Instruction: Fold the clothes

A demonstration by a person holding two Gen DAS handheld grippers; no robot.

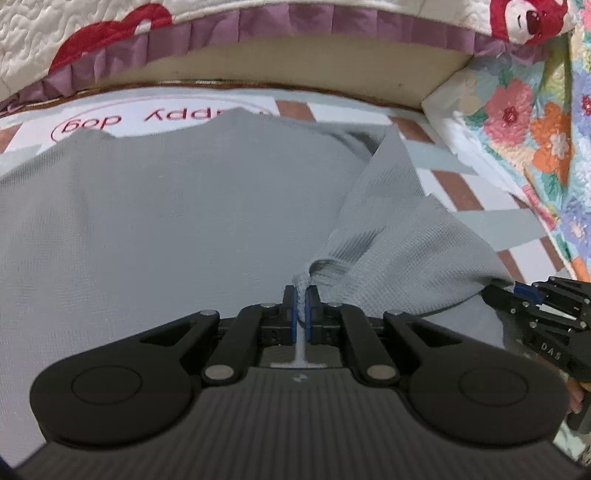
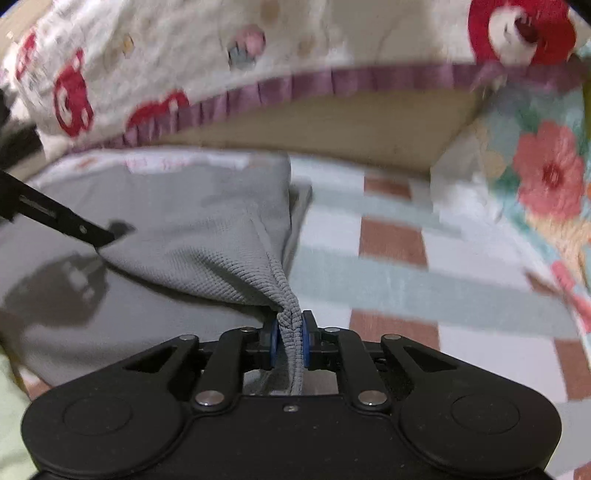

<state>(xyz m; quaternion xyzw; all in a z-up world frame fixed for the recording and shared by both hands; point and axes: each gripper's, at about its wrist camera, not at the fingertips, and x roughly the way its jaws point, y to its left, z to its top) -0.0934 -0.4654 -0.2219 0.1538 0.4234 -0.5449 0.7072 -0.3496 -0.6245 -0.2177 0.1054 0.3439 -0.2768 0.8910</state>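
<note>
A grey knit garment point(image 1: 177, 206) lies spread on a checked mat. My left gripper point(image 1: 301, 306) is shut on a bunched edge of it, and a sleeve-like flap point(image 1: 384, 229) rises from the cloth to the pinch. In the left wrist view my right gripper point(image 1: 517, 291) comes in at the right edge, holding the same flap's far end. In the right wrist view the right gripper point(image 2: 290, 336) is shut on a ribbed grey hem point(image 2: 284, 291), lifted off the garment point(image 2: 155, 206). The left gripper point(image 2: 110, 230) pins the fold at the left there.
The checked mat point(image 2: 391, 243) with brown, white and pale green squares runs out to the right. A floral quilt point(image 1: 532, 122) lies at the far right. A white quilt with red bears and a purple frill point(image 1: 258, 26) hangs along the back.
</note>
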